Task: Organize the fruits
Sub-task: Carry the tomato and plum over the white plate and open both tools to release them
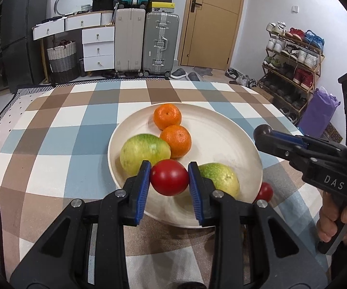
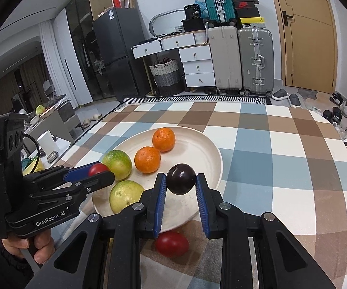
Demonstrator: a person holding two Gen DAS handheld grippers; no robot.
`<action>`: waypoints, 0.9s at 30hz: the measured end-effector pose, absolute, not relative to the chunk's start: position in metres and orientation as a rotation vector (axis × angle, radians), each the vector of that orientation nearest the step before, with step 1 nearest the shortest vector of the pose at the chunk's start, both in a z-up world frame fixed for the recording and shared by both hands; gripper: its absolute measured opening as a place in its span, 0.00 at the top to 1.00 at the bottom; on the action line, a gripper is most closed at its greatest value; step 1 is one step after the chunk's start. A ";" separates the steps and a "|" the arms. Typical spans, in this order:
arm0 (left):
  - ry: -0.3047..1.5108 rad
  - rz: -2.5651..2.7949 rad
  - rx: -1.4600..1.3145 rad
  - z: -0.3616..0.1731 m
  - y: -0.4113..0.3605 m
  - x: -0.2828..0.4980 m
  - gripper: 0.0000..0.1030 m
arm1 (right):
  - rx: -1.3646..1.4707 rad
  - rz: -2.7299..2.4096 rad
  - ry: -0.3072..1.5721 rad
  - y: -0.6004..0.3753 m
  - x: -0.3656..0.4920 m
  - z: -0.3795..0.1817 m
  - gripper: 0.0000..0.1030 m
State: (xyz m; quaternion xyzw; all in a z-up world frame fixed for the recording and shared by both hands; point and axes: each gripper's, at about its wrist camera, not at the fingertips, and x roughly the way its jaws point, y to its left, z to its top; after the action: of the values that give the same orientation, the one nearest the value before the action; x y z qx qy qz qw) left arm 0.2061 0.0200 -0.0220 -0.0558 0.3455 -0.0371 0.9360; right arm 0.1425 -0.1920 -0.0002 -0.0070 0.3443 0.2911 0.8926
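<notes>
Checkered cloth on the bench [image 1: 60, 130], cluttered room with suitcases behind. Left gripper [image 1: 169, 180] is clamped on a red tomato [image 1: 169, 177] across its widest part, held over the near rim of the plate [image 1: 221, 139]. Right gripper [image 2: 181, 180] is clamped on a dark plum [image 2: 181, 179], also at the equator, over the plate's near right side. A second red tomato [image 2: 171, 243] lies on the cloth below the right gripper, off the plate. Just beyond the left gripper: two green-yellow fruits [image 1: 144, 151], then two oranges [image 1: 167, 116] farther in. Judgement: tomato and plum are light, smooth, thin-skinned and bruise easily, so pinch gently at the middle and set down low; round, they'll likely roll.
</notes>
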 end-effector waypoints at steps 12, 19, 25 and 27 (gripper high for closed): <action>0.683 -0.046 -0.113 -0.020 0.019 0.206 0.72 | -0.033 0.572 0.761 -0.185 0.154 -0.013 0.75; 0.654 -0.057 -0.127 -0.016 0.021 0.198 0.71 | -0.070 0.551 0.730 -0.184 0.148 -0.012 0.67; 0.649 -0.043 -0.119 -0.014 0.021 0.183 0.43 | -0.064 0.545 0.728 -0.192 0.143 -0.010 0.49; 0.638 -0.044 -0.114 -0.011 0.020 0.177 0.30 | -0.054 0.542 0.723 -0.195 0.141 -0.009 0.41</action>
State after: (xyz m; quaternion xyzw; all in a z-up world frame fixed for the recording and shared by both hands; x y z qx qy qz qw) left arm 0.1771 0.0195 -0.0114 -0.0561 0.3135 -0.0214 0.9477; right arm 0.1405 -0.1952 -0.0094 -0.0262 0.3493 0.2619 0.8993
